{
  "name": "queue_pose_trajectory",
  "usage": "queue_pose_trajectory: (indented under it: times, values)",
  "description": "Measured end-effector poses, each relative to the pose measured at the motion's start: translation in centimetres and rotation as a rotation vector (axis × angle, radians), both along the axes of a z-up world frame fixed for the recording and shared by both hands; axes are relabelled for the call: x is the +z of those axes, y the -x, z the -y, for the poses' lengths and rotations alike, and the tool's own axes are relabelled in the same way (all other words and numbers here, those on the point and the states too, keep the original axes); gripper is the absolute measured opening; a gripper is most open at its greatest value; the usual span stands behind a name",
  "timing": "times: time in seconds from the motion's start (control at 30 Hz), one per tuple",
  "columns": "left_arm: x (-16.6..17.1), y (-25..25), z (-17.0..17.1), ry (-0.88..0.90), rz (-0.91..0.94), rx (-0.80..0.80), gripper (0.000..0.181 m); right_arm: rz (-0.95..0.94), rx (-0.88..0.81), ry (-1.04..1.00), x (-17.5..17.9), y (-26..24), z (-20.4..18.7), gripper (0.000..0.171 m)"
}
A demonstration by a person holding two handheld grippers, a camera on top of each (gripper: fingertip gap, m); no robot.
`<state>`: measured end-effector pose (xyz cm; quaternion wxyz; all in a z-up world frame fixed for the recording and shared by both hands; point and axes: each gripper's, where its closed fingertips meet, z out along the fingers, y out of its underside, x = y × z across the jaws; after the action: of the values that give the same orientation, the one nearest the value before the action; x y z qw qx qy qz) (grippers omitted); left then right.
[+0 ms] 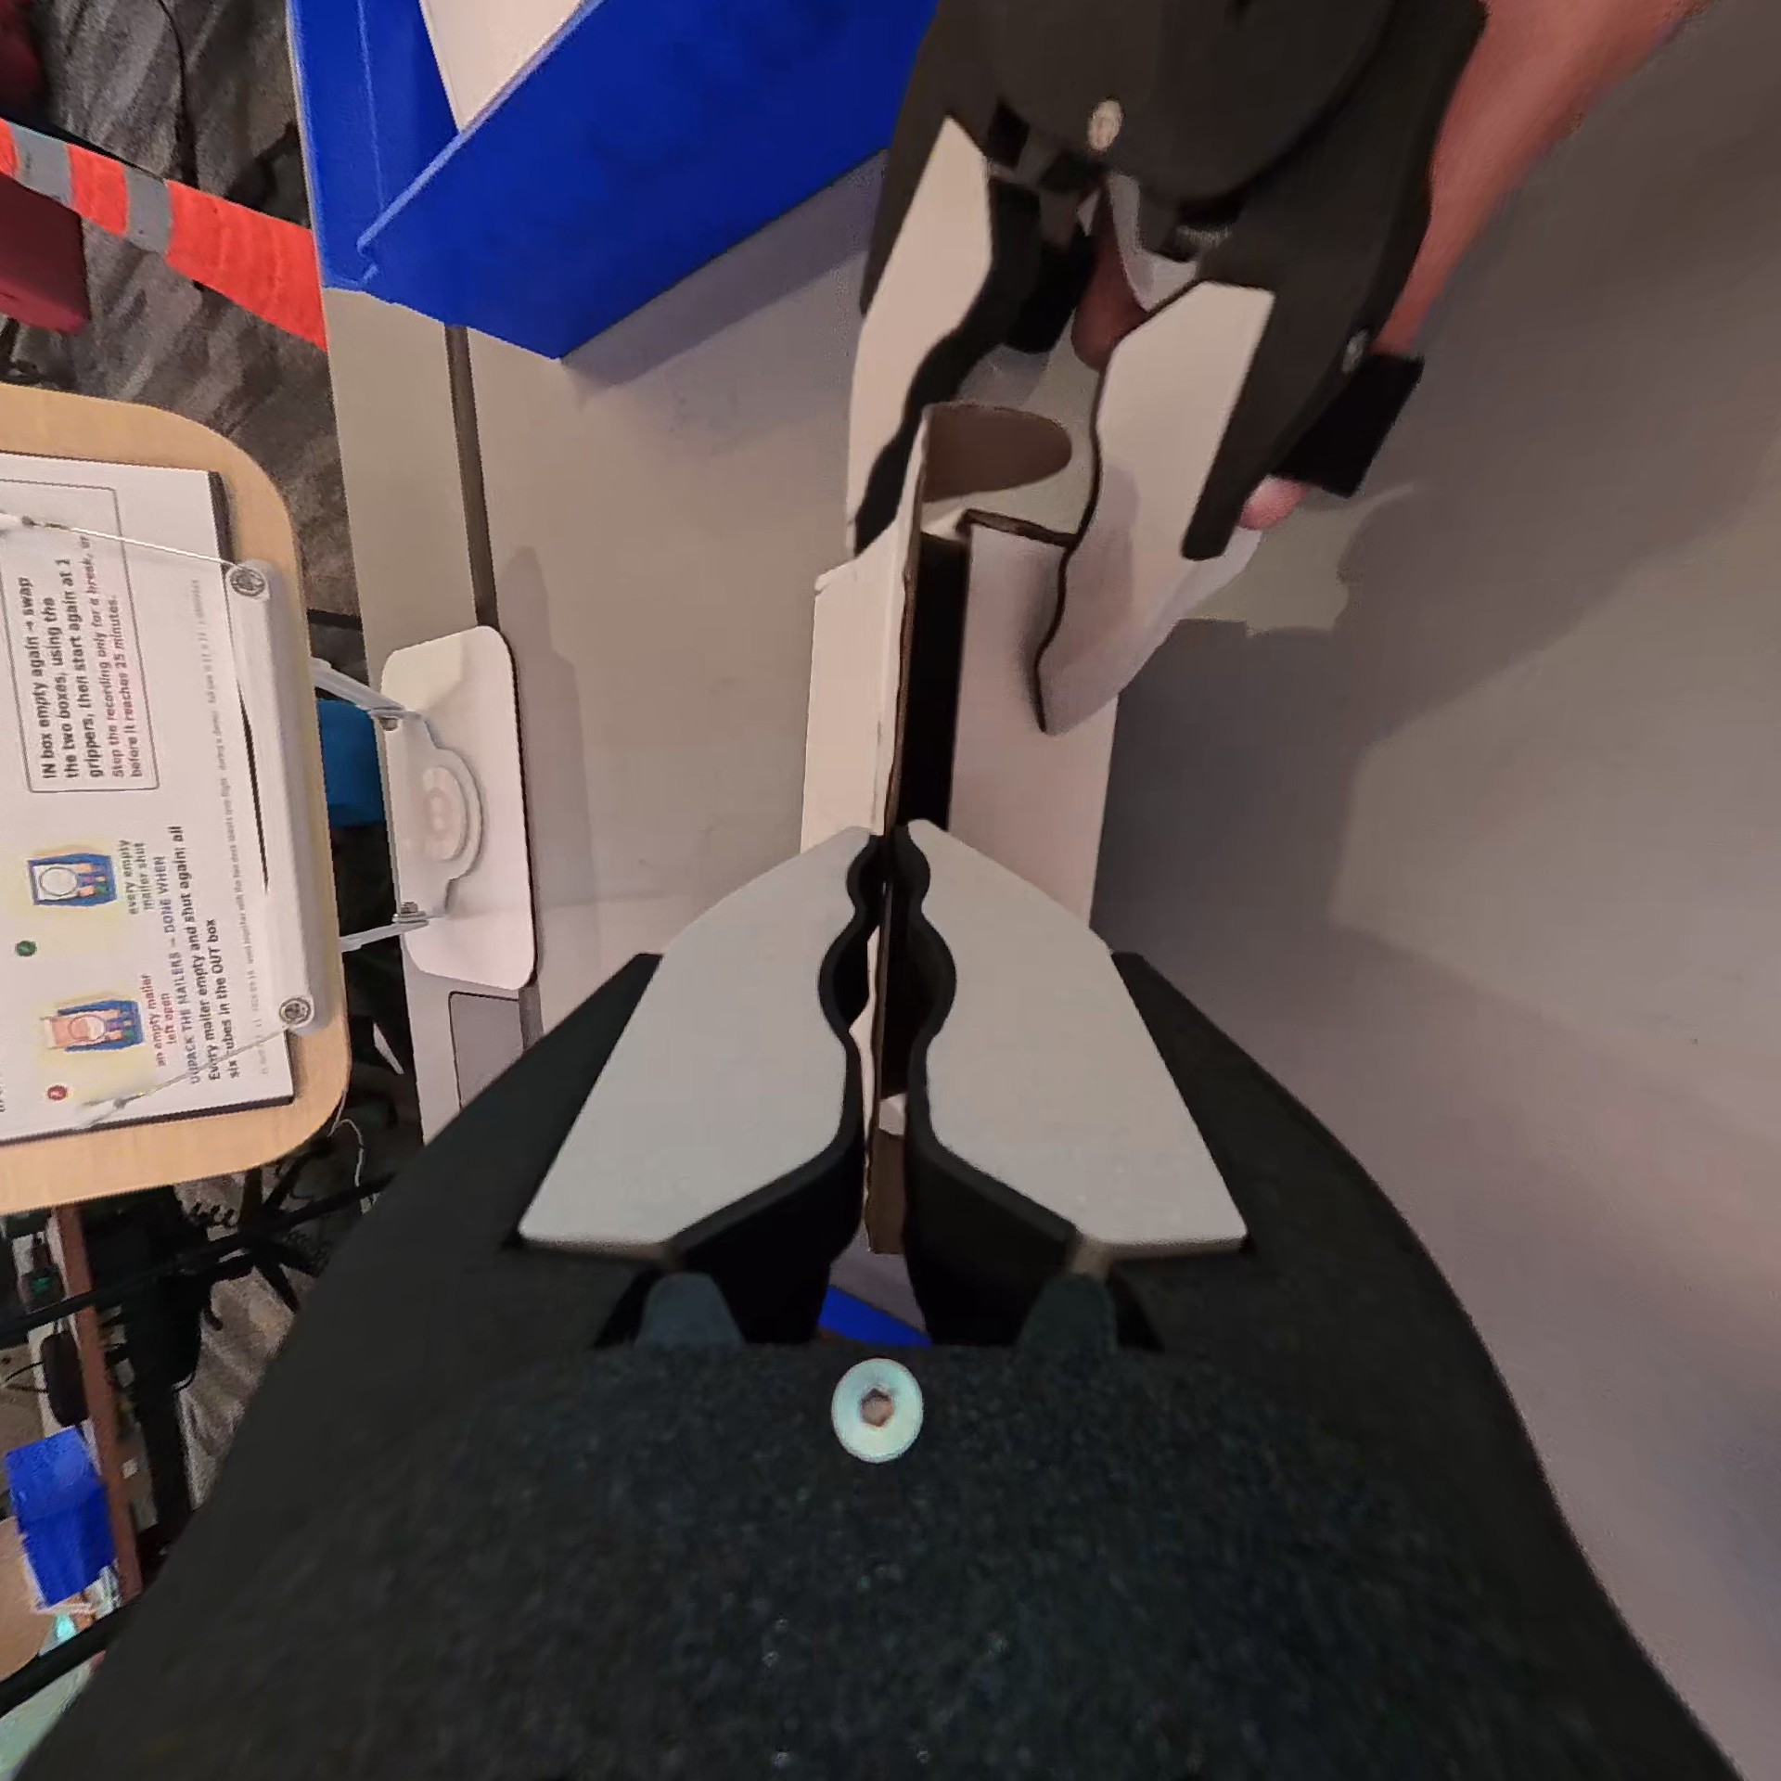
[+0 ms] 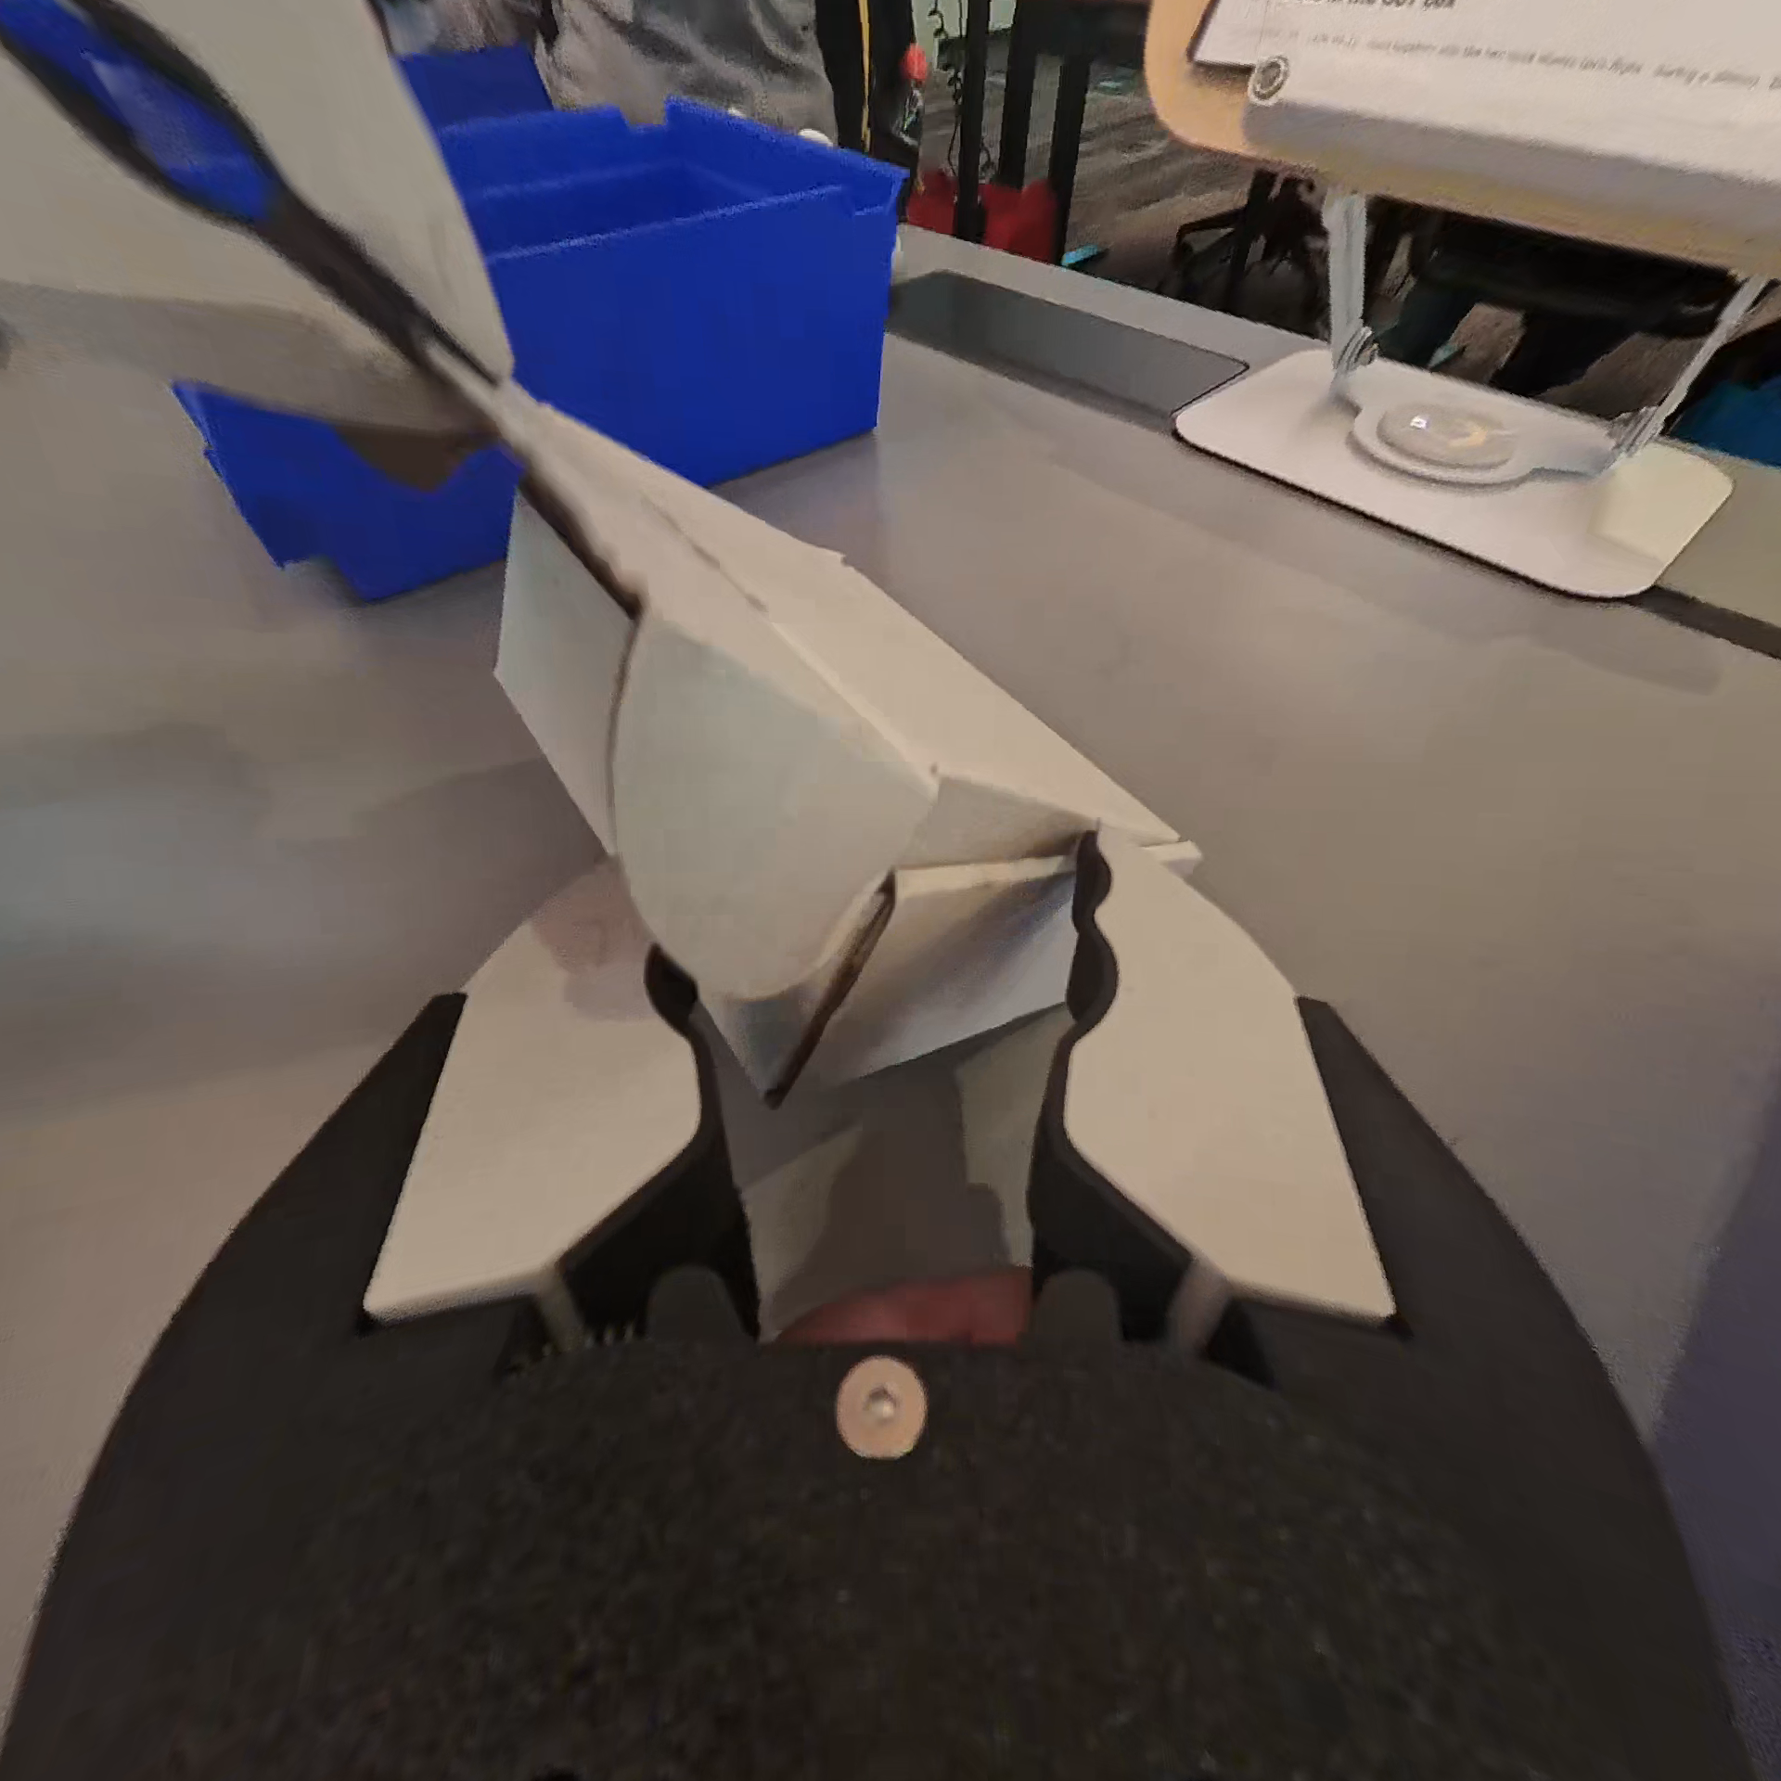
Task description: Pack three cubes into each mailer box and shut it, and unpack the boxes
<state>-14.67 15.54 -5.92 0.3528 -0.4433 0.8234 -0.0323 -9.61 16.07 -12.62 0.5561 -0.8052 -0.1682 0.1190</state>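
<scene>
While my left gripper [image 1: 885, 867] pinches the raised lid panel of the white cardboard mailer box [image 1: 1022, 675] edge-on, the box's long axis runs straight ahead of it. My right gripper [image 2: 872, 916], spread, straddles the box's far end [image 2: 954, 954], so I judge it nearer for the front flap.

Right claw [image 2: 872, 949] spread around white mailer box [image 2: 771, 771] corner.

Mailer box [image 2: 771, 732] interior hidden — far flap [image 2: 289, 193] motion-blurred.

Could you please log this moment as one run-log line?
left gripper: shut on mailer box flap | right gripper: around box corner, grip unclear | blue bin: behind
</scene>
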Motion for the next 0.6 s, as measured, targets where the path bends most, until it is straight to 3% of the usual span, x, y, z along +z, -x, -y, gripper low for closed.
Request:
queue_pose_trajectory:
  times: [0.2,0.3,0.47,0.6]
  values:
    - [2.6,-0.1,-0.8,0.045,0.075,0.027,0.001,0.114,0.043,0.037,-1.8,1.2,1.3,0.074]
    - [3.7,-0.4,-2.4,-0.01,0.082,0.041,0.001,0.109,0.06,0.043,-1.8,1.4,1.7,0.063]
    - [4.6,-2.5,-6.6,-0.057,0.067,0.094,0.002,0.121,0.081,0.065,-1.9,1.5,1.8,0.063]
    - [2.7,-5.0,-11.4,-0.073,-0.01,0.157,0.002,0.181,0.081,0.052,-2.1,1.5,1.8,0.064]
